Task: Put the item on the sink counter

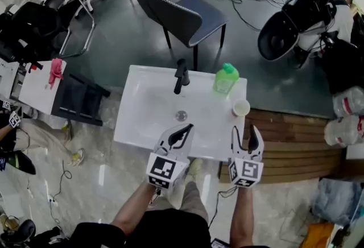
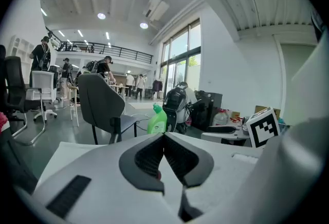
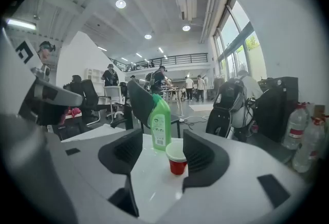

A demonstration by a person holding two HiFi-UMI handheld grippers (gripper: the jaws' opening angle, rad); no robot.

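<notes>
A white sink counter (image 1: 142, 127) with a black faucet (image 1: 181, 75) stands in front of me. On its right side are a green bottle (image 1: 226, 78) and a small cup (image 1: 241, 107). My left gripper (image 1: 186, 127) hovers over the near edge of the counter, its jaws meeting at the tips with nothing between them. My right gripper (image 1: 244, 130) is open just short of the cup. In the right gripper view, the red cup (image 3: 177, 159) and the green bottle (image 3: 160, 123) stand ahead of the open right gripper (image 3: 163, 138), untouched. The left gripper view shows the closed left gripper (image 2: 163, 136) and the bottle (image 2: 157, 120) beyond.
A dark chair (image 1: 182, 13) stands behind the counter, with cables on the floor past it. A black bag (image 1: 296, 13) and large water bottles (image 1: 347, 102) sit at the right beside wooden boards (image 1: 296, 139). A small table with a red cloth (image 1: 55, 70) is at the left.
</notes>
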